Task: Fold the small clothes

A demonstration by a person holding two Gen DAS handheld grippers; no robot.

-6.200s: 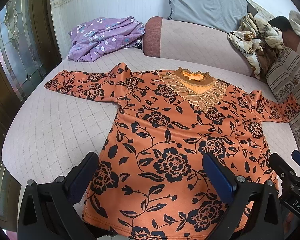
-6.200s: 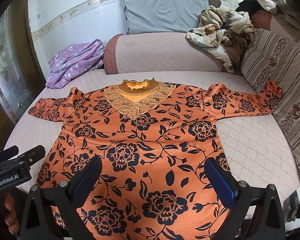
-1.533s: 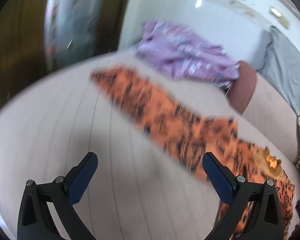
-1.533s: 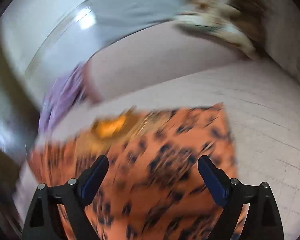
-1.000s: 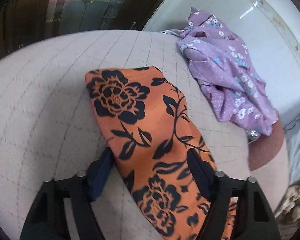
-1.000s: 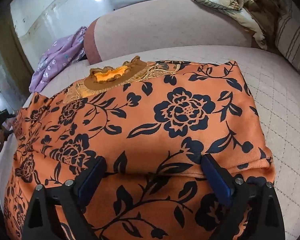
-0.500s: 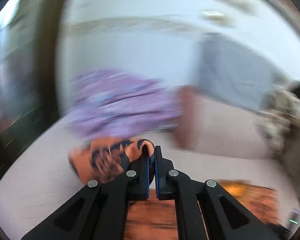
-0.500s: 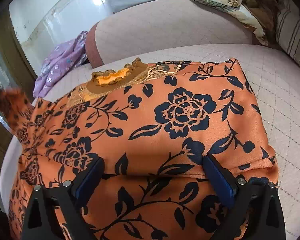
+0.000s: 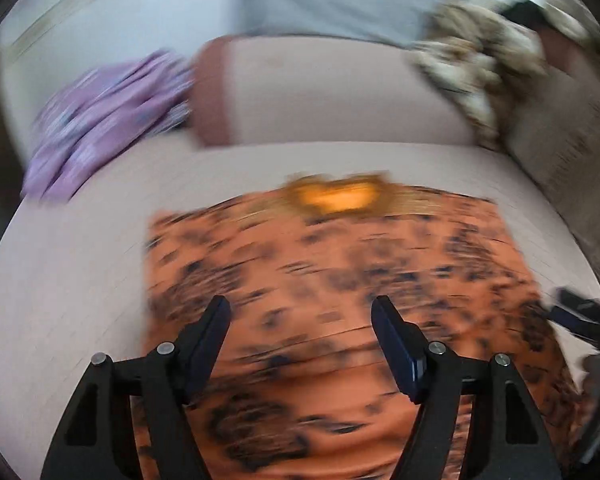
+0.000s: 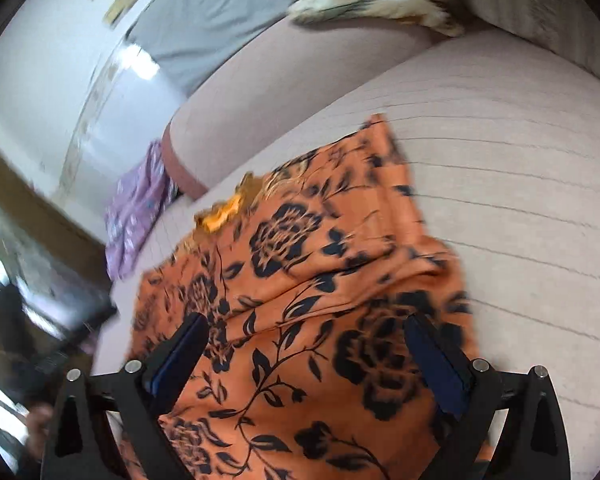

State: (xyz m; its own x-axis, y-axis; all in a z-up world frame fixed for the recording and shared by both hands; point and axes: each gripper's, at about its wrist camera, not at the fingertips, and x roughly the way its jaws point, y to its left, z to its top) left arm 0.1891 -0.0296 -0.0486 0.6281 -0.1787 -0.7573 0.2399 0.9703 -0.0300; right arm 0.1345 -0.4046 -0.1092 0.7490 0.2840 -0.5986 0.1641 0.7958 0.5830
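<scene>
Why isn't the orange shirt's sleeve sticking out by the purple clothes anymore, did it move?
Yes. The sleeve now lies folded over the orange shirt, away from the purple clothes.

- No text, label, brand, number or sign could be read in either wrist view.
- Both views were motion-blurred, and the far wall's small plaques (image 10: pixel 118 4) showed no legible marks.

The orange top (image 10: pixel 300 320) ahead of the fingers is soft matt cloth with a black flower print. The sofa seat (image 10: pixel 520 200) under it is matt quilted fabric. The fingers (image 10: pixel 180 352) are smooth black plastic with blue pads.
</scene>
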